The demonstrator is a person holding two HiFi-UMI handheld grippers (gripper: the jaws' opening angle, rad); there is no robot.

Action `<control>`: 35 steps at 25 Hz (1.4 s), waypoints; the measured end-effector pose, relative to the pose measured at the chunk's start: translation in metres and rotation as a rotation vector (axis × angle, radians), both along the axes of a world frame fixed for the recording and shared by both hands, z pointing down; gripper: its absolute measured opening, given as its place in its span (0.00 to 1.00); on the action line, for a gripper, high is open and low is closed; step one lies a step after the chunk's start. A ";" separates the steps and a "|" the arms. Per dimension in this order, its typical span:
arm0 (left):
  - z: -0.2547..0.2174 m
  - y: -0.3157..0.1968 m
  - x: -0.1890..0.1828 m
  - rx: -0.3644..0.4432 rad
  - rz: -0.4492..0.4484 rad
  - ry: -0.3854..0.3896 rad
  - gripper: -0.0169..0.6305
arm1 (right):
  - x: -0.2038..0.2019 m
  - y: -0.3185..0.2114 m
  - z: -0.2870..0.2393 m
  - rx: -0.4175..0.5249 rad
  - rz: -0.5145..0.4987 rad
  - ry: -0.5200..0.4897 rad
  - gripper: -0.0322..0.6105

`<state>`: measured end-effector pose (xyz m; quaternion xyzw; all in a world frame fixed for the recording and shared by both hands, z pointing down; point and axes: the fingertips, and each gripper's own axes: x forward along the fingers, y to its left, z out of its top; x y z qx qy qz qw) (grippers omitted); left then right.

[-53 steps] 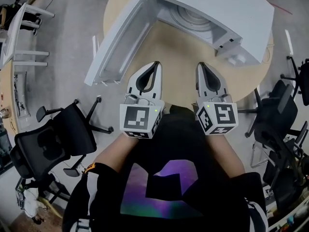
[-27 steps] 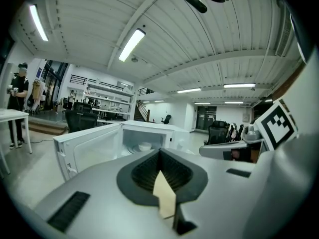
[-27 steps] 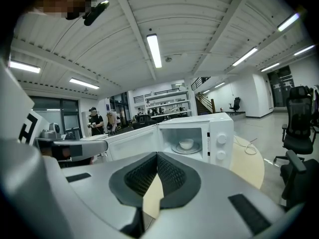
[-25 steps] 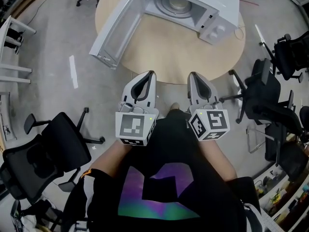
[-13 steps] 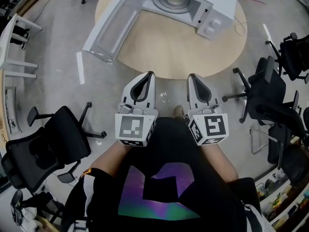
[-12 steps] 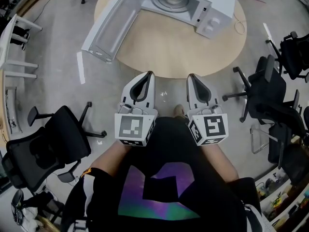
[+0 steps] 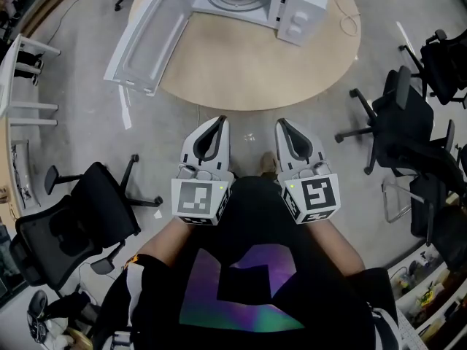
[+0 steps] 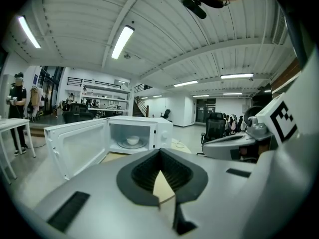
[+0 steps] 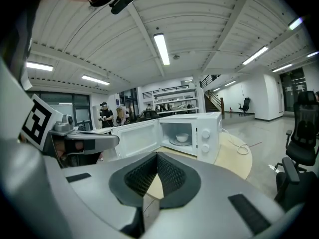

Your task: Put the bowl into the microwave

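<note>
— Where is the bowl to be found?
— The bowl [image 8: 132,140] is seen on the turntable inside the microwave [image 7: 292,6], which is set at the table's [image 7: 248,71] far edge with its door [image 7: 142,39] swung open.
— And the grippers?
— The left gripper [image 8: 160,153] and right gripper [image 9: 157,156] are closed on nothing and held off the near edge. Placing is judged done; only closing the door may be called for.

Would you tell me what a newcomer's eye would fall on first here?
The white microwave stands with its door swung open on the round wooden table, a white bowl inside it. Short of the table, the left gripper and right gripper hang side by side, jaws shut, empty.
</note>
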<state>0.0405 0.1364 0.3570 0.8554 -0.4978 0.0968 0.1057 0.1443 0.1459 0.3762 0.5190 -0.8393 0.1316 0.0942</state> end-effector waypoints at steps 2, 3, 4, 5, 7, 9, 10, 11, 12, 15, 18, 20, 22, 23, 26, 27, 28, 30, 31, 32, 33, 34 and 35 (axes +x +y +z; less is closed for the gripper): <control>0.004 0.004 0.003 -0.010 -0.003 -0.009 0.10 | 0.005 0.004 0.001 -0.005 -0.008 0.000 0.08; 0.006 0.005 0.005 -0.014 -0.006 -0.012 0.10 | 0.007 0.006 0.002 -0.005 -0.014 0.000 0.08; 0.007 0.005 0.006 -0.017 -0.008 -0.013 0.10 | 0.008 0.008 0.002 -0.004 -0.022 0.001 0.08; 0.007 0.006 0.008 -0.016 -0.009 -0.013 0.10 | 0.009 0.009 0.002 -0.004 -0.030 0.004 0.08; 0.006 0.006 0.011 -0.012 -0.011 -0.012 0.10 | 0.009 0.011 0.005 -0.011 -0.042 0.011 0.08; 0.007 0.008 0.013 -0.012 -0.012 -0.011 0.10 | 0.009 0.013 0.009 -0.021 -0.046 0.016 0.07; 0.009 0.008 0.014 -0.015 -0.013 -0.011 0.10 | 0.008 0.014 0.010 -0.024 -0.048 0.017 0.07; 0.010 0.009 0.014 -0.017 -0.012 -0.010 0.10 | 0.008 0.015 0.011 -0.026 -0.050 0.018 0.07; 0.011 0.009 0.014 -0.019 -0.012 -0.009 0.10 | 0.008 0.016 0.012 -0.028 -0.051 0.019 0.07; 0.014 0.008 0.012 -0.031 -0.017 -0.007 0.10 | 0.008 0.016 0.013 -0.035 -0.049 0.020 0.07; 0.015 0.007 0.011 -0.033 -0.012 -0.005 0.10 | 0.007 0.017 0.014 -0.039 -0.047 0.022 0.07; 0.015 0.006 0.010 -0.033 -0.007 -0.003 0.10 | 0.005 0.016 0.014 -0.041 -0.043 0.024 0.07; 0.015 0.005 0.009 -0.032 -0.003 -0.001 0.10 | 0.004 0.015 0.014 -0.040 -0.038 0.026 0.07; 0.015 0.004 0.008 -0.032 -0.002 0.000 0.10 | 0.004 0.014 0.014 -0.039 -0.035 0.027 0.07; 0.014 0.001 0.005 -0.030 0.003 0.000 0.10 | 0.001 0.012 0.013 -0.038 -0.028 0.028 0.07; 0.014 0.000 0.004 -0.030 0.005 0.001 0.10 | 0.000 0.011 0.012 -0.038 -0.026 0.029 0.07; 0.013 -0.001 0.003 -0.030 0.009 0.001 0.10 | -0.002 0.011 0.012 -0.039 -0.025 0.030 0.07; 0.013 -0.003 0.001 -0.030 0.015 0.003 0.10 | -0.004 0.009 0.013 -0.041 -0.022 0.033 0.07; 0.013 -0.004 0.001 -0.030 0.017 0.004 0.10 | -0.005 0.008 0.013 -0.042 -0.020 0.033 0.07; 0.013 -0.005 0.000 -0.031 0.020 0.005 0.10 | -0.005 0.008 0.013 -0.043 -0.017 0.034 0.07; 0.013 -0.006 0.000 -0.032 0.022 0.006 0.10 | -0.006 0.007 0.013 -0.043 -0.015 0.034 0.07; 0.013 -0.007 -0.001 -0.032 0.024 0.006 0.10 | -0.006 0.006 0.013 -0.044 -0.012 0.034 0.07; 0.013 -0.008 -0.002 -0.032 0.026 0.006 0.10 | -0.007 0.006 0.013 -0.045 -0.010 0.034 0.07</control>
